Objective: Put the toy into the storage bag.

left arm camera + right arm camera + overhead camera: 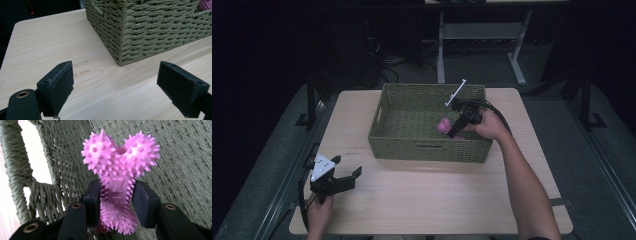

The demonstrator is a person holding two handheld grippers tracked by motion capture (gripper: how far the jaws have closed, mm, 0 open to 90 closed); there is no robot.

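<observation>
At the left of the high view, the left gripper (pixel 346 176) rests low over the near left part of the light wooden table (pixel 412 200), held by the person's left hand (pixel 319 212), well apart from the basket. Its jaws stand wide with nothing between them; the left gripper view confirms this, with bare tabletop between the two black pads (pixel 60 82) and the near corner of the woven basket (pixel 130 32) beyond them. That view also brings out the twisted olive-green weave and a faint mark on the wood, which the high view leaves too small to read.

In the middle of the table sits the green woven basket (pixel 387 125), a rectangular one with a handle slot in its near wall.

Further right, the right gripper (pixel 451 131) reaches down into the basket's right half, with the right hand (pixel 487 125) over the rim. From above, the toy is just a small pink blob (pixel 443 124). The right gripper view shows it properly: a pink spiky bone-shaped chew toy (pixel 117 170), clamped at its narrow waist between the jaws, its knobbed end upward, against the basket's woven inside (pixel 180 157). Whether the toy touches the bottom cannot be told.
</observation>
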